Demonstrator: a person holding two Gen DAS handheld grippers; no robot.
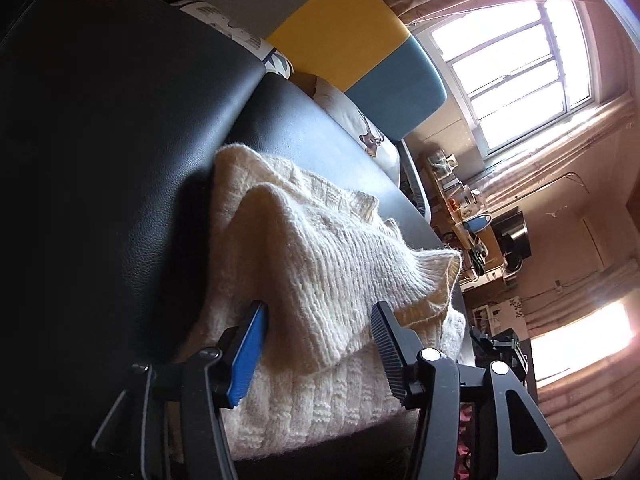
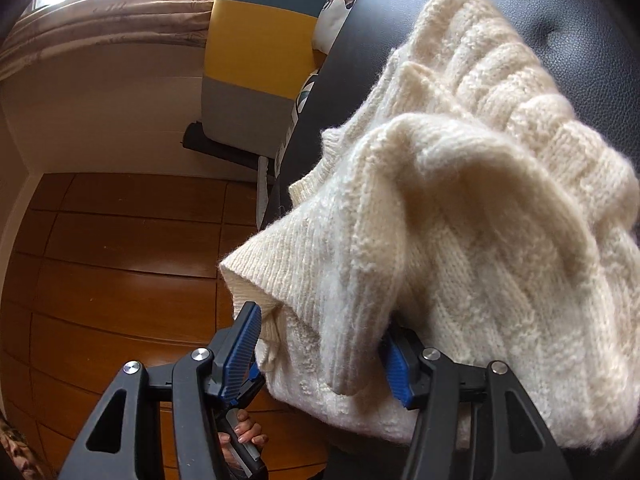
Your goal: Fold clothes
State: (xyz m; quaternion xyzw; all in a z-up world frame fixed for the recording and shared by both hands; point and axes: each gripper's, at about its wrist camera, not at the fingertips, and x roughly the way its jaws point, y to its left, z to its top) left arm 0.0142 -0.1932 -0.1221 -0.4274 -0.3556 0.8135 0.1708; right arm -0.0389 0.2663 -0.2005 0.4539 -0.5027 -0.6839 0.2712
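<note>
While the cream knit sweater point(image 2: 460, 208) lies bunched in layers on the black leather seat point(image 1: 120, 120), the left gripper point(image 1: 316, 344) and right gripper point(image 2: 324, 344) each straddle a fold with jaws apart, a mid-fold stage, likely calling for closing on the near edges.

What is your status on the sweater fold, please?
Left gripper open, fingers either side of a fold. Right gripper open around a thick bunch. Cream knit sweater heaped on the black seat, partly folded. Nothing blocking.
</note>
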